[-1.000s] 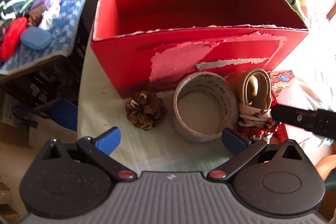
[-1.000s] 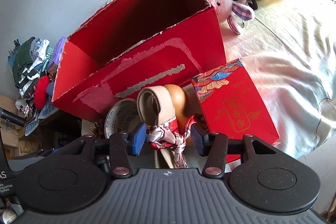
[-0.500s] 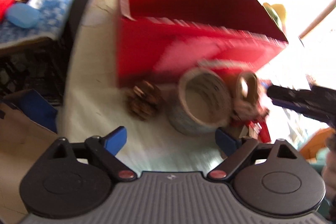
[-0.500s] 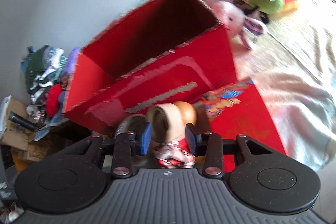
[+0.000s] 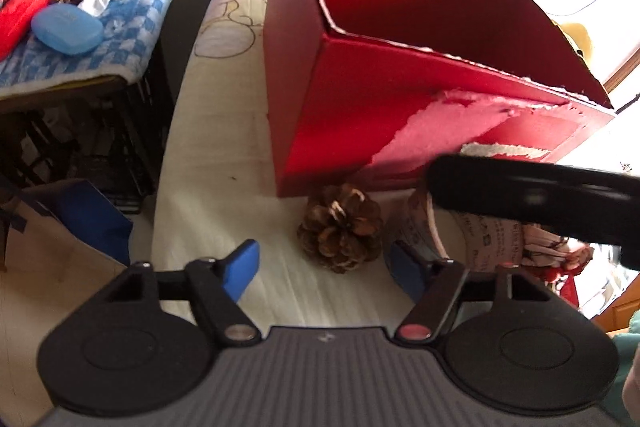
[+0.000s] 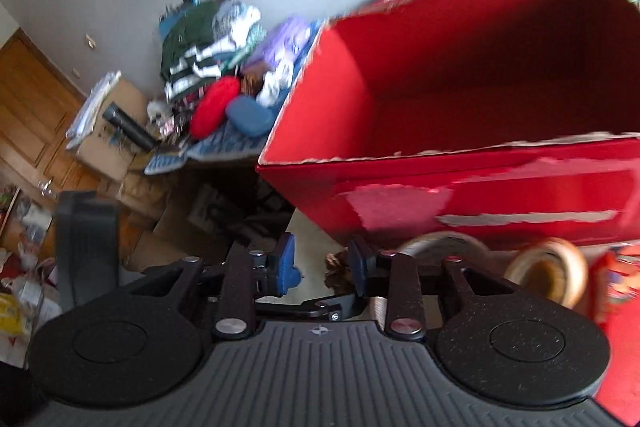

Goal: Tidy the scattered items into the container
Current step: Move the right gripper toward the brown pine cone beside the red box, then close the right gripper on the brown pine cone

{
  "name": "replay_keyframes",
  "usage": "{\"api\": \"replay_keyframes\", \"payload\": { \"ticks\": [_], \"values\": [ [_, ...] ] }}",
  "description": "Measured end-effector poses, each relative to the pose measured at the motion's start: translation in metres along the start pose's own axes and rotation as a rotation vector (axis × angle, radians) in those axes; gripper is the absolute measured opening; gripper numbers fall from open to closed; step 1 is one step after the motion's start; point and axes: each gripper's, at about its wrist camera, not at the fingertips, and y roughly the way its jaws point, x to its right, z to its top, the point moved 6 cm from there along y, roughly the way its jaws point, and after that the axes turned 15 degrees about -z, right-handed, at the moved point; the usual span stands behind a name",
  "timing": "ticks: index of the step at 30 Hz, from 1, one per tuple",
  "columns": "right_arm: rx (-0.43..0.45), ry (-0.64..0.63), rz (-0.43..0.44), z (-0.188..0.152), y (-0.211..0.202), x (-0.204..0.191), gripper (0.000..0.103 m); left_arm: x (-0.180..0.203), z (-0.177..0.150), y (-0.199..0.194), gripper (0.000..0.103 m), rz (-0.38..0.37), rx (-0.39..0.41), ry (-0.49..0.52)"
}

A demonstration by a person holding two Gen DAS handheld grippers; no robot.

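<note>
An empty red cardboard box (image 5: 400, 75) stands open on the pale cloth; it also shows in the right wrist view (image 6: 480, 131). In front of it lie a pine cone (image 5: 340, 227), a tape roll (image 5: 472, 231) and a tan ring with a red patterned scarf (image 5: 556, 251). My left gripper (image 5: 324, 267) is open, its fingers either side of the pine cone, just short of it. My right gripper (image 6: 322, 263) is open and empty, above the left gripper; the pine cone (image 6: 336, 267) shows between its fingers, the tape roll (image 6: 440, 243) and tan ring (image 6: 548, 271) to its right.
A side table with a blue checked cloth (image 5: 120, 23) holds a blue case (image 5: 66, 29), a red case and clothes, left of the bed. The right gripper's body (image 5: 532, 195) crosses the left wrist view at right. A red envelope (image 6: 616, 291) lies at far right.
The right gripper has swung left, away from the scarf and tan ring, to over the pine cone. The left gripper has shifted left, from around the tape roll to around the pine cone.
</note>
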Motion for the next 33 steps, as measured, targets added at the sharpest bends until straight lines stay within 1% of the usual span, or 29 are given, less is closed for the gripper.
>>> {"api": "replay_keyframes", "payload": {
  "ticks": [2, 5, 7, 8, 9, 10, 11, 13, 14, 15, 16, 17, 19, 22, 25, 27, 28, 33],
  "values": [
    [-0.043, -0.015, 0.007, 0.000, 0.016, -0.007, 0.034, -0.003, -0.001, 0.002, 0.063, -0.009, 0.000, 0.003],
    [-0.089, -0.071, -0.060, -0.002, 0.032, -0.016, 0.035, 0.000, -0.004, 0.003, 0.065, -0.035, 0.000, 0.025],
    [-0.133, -0.115, -0.099, -0.004, 0.044, -0.020, 0.035, 0.002, -0.004, 0.005, 0.065, -0.023, 0.009, 0.056],
    [-0.151, -0.126, -0.113, -0.004, 0.049, -0.021, 0.036, 0.001, -0.003, 0.007, 0.065, 0.001, 0.011, 0.062],
    [-0.152, -0.137, -0.123, -0.003, 0.051, -0.021, 0.037, -0.002, -0.002, 0.011, 0.070, 0.004, 0.011, 0.062],
    [-0.161, -0.148, -0.135, -0.002, 0.053, -0.023, 0.044, -0.004, 0.000, 0.015, 0.070, -0.009, 0.005, 0.051],
    [-0.178, -0.158, -0.146, -0.002, 0.056, -0.023, 0.047, -0.006, 0.001, 0.018, 0.069, -0.026, 0.006, 0.041],
    [-0.196, -0.187, -0.169, 0.000, 0.061, -0.023, 0.047, -0.004, 0.003, 0.020, 0.065, -0.039, 0.009, 0.047],
    [-0.210, -0.201, -0.170, 0.001, 0.062, -0.024, 0.047, -0.003, 0.003, 0.021, 0.061, -0.047, 0.007, 0.055],
    [-0.222, -0.202, -0.167, 0.002, 0.062, -0.023, 0.047, -0.001, 0.003, 0.022, 0.055, -0.056, 0.005, 0.064],
    [-0.233, -0.197, -0.163, 0.003, 0.061, -0.022, 0.046, 0.001, 0.003, 0.023, 0.054, -0.056, 0.004, 0.070],
    [-0.239, -0.191, -0.161, 0.003, 0.061, -0.019, 0.040, 0.002, 0.003, 0.024, 0.053, -0.049, 0.004, 0.078],
    [-0.243, -0.182, -0.170, 0.004, 0.060, -0.016, 0.031, 0.002, 0.003, 0.024, 0.053, -0.048, 0.007, 0.088],
    [-0.253, -0.134, -0.144, 0.004, 0.057, -0.010, 0.030, 0.002, 0.001, 0.022, 0.053, -0.061, 0.006, 0.087],
    [-0.241, -0.125, -0.135, 0.003, 0.049, -0.010, 0.029, 0.005, 0.001, 0.016, 0.053, -0.066, 0.015, 0.097],
    [-0.222, -0.125, -0.127, 0.005, 0.042, -0.014, 0.028, 0.009, 0.002, 0.008, 0.053, -0.066, 0.030, 0.113],
    [-0.212, -0.121, -0.118, 0.006, 0.036, -0.014, 0.023, 0.011, 0.002, 0.004, 0.053, -0.065, 0.036, 0.117],
    [-0.154, -0.091, -0.084, 0.013, 0.004, -0.013, 0.023, 0.029, 0.007, -0.023, 0.052, -0.099, 0.080, 0.152]
  ]
}}
